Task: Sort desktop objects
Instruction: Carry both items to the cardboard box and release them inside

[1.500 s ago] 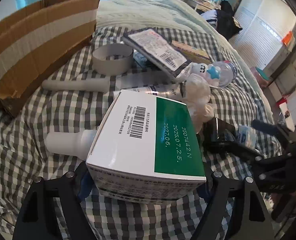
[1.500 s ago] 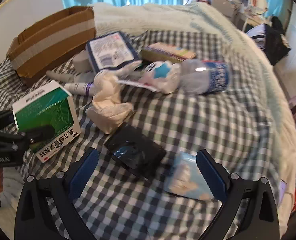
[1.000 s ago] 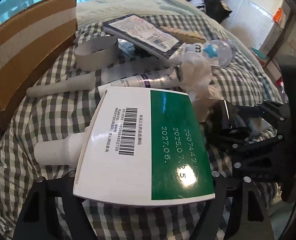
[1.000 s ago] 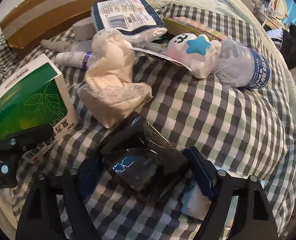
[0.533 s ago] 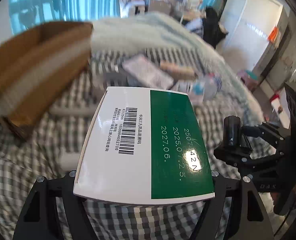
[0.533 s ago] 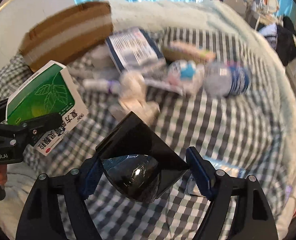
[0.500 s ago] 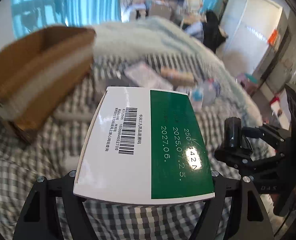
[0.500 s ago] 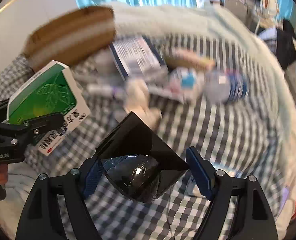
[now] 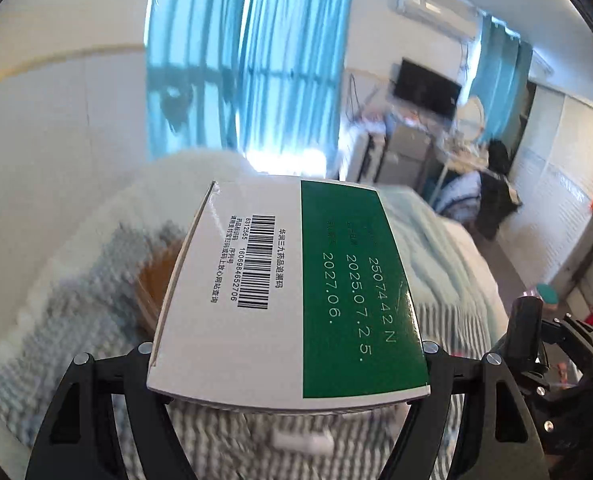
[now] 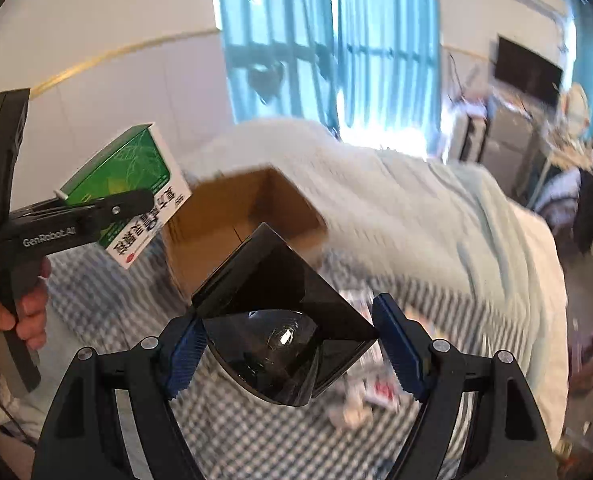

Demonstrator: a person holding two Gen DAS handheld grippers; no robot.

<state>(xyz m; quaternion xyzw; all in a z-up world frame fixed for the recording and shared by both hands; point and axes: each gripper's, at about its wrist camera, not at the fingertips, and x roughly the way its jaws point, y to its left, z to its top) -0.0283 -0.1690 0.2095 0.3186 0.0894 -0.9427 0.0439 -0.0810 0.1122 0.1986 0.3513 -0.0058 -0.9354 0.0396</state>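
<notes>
Both grippers hang high above the checked bedspread (image 10: 96, 300), the left gripper (image 9: 288, 364) clamping the green-and-white medicine box (image 9: 288, 288), the right gripper (image 10: 284, 348) pinching a glossy black box (image 10: 280, 312), seemingly bound for the open cardboard box (image 10: 232, 224) beneath.

The open cardboard box (image 10: 232, 236) stands on the checked bedspread (image 10: 96, 304) with its mouth upward and nothing over it, so the way in from above is free. To the box's left, the green-and-white medicine carton (image 10: 136, 188) clamped in the left gripper (image 10: 104, 208) hangs close to its rim. Just this side of the box, the black case (image 10: 280, 312) in the right gripper (image 10: 288, 348) blocks the near approach. Blurred small items (image 10: 360, 396) litter the bedspread right of the box.
</notes>
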